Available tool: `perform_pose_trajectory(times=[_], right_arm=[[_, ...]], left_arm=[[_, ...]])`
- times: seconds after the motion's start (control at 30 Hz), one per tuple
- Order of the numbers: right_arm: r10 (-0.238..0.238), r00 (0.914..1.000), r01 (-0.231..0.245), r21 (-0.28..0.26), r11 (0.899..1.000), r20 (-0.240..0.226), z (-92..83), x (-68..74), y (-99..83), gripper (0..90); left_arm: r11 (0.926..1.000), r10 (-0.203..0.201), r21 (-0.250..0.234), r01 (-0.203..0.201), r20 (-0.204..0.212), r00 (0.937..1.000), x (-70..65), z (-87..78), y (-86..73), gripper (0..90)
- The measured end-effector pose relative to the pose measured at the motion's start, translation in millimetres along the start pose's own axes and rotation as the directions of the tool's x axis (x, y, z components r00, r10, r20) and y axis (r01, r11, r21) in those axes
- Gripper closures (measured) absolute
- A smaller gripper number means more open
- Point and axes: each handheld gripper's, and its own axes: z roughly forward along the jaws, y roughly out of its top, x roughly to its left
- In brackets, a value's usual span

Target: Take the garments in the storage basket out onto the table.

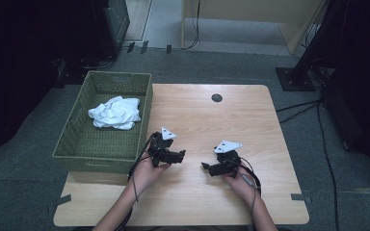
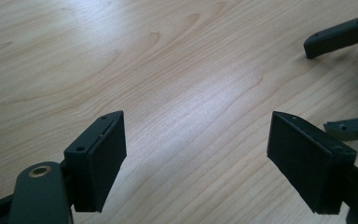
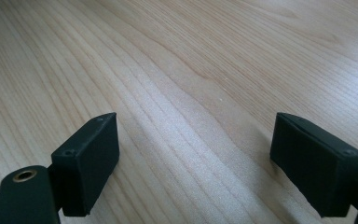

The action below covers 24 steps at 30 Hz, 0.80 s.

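Surface [image 1: 197,115]: light wood, bare at centre frame. Basket [image 1: 77,144]: green, at left of the high view, overhanging the surface edge; white cloth [image 1: 115,112] is bunched in its far half, well apart from both tools. Left gripper [image 1: 179,156] and right gripper [image 1: 206,166]: held low at lower centre, tips facing, jaws wide, nothing held. A reach toward the cloth is judged best made with jaws kept wide and lowered over a raised fold. The high view supplies basket and cloth; the gripper views supply jaw spacing and wood grain.
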Motion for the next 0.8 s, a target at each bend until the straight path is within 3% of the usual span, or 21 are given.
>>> perform_pose_trajectory(times=[0.03, 0.33, 0.57, 0.8], right_arm=[[0.0, 1.0, 0.0, 0.0, 1.0, 0.0, 0.0, 0.0, 0.0, 15.8], [-0.001, 1.0, 0.001, 0.0, 1.0, 0.0, 0.0, -0.1, 0.0, 15.9], [-0.001, 1.0, 0.001, 0.0, 1.0, 0.0, 0.0, -0.1, 0.0, 15.8], [-0.001, 1.0, 0.001, 0.0, 1.0, -0.001, 0.0, -0.1, 0.0, 15.8]], left_arm=[[0.9998, 0.008, 0.016, -0.008, -0.003, 1.0, -0.5, -2.3, 0.4, 20.2], [1.0, -0.006, 0.006, 0.006, -0.005, 1.0, 0.4, -11.5, 2.9, 20.2], [0.9995, 0.004, 0.031, -0.004, -0.008, 1.0, -1.1, -13.8, 2.5, 20.2], [0.9994, -0.014, 0.032, 0.014, -0.001, 0.9999, -1.5, -18.4, 4.1, 20.2]])
